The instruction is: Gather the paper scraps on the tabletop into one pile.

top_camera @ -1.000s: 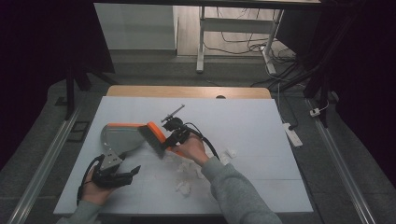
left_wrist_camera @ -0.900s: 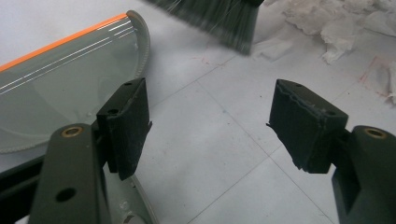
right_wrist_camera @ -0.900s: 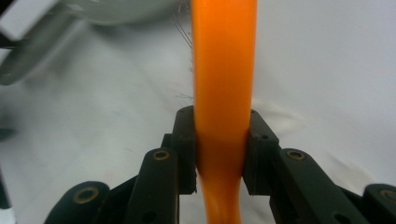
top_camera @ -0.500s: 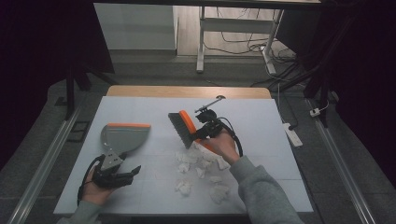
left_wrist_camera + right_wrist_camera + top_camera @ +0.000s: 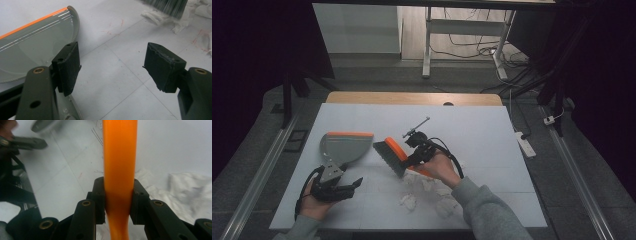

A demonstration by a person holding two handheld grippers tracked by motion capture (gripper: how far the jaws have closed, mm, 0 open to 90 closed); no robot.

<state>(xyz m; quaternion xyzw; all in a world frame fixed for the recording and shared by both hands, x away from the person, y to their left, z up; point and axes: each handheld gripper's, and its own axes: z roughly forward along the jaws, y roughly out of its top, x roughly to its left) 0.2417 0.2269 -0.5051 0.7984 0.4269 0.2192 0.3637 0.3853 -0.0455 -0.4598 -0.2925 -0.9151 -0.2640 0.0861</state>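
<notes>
Beside your dustpan (image 5: pixel 32 47), the brush (image 5: pixel 167 7) bristles blur, cut by the top edge; its handle (image 5: pixel 119 170) too.

- The white table (image 5: pixel 492 130) is sitting lit from above while the room around it is lying dark
- The orange brush handle (image 5: pixel 120 170) is smearing with blur
- Glare is streaking the dustpan (image 5: pixel 35 47)

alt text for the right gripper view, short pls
The right gripper is clamped on the brush's orange handle, which runs straight up the frame. Crumpled white paper scraps lie on the white table to the right.
</notes>
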